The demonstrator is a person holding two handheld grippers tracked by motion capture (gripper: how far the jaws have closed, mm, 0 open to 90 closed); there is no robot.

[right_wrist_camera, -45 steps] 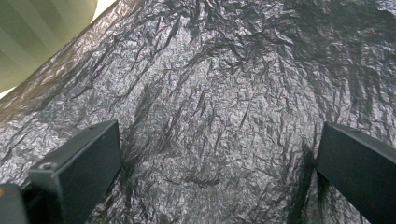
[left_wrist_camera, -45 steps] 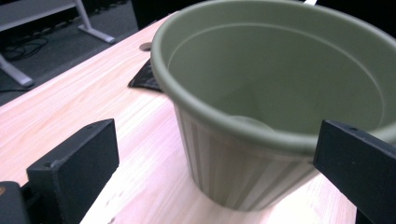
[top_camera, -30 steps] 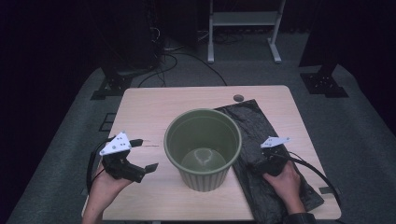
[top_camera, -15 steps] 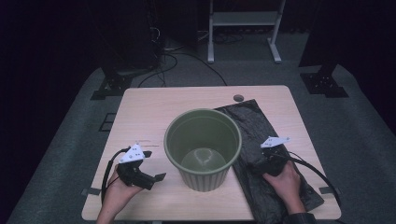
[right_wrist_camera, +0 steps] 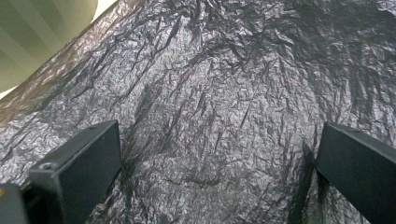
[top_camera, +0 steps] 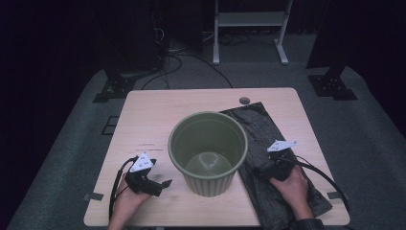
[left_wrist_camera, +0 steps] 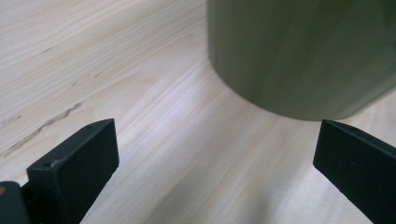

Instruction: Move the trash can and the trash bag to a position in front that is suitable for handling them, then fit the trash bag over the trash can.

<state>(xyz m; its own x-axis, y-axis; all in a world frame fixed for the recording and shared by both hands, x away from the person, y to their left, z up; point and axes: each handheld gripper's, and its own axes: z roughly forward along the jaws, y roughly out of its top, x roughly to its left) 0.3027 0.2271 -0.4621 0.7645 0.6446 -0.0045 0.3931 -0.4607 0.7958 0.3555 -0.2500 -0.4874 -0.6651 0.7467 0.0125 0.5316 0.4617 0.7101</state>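
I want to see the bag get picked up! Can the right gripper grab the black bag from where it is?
Probably yes. The right gripper hangs just over the black bag, jaws wide open, with nothing between them. The green bin stands off to the side.

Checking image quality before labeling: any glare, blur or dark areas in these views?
High view: surroundings very dark, round green plastic bin well lit. Left gripper view: bin wall soft, pale sheen on light wooden table. Right gripper view: crinkled black plastic bag sharp, with scattered glints.
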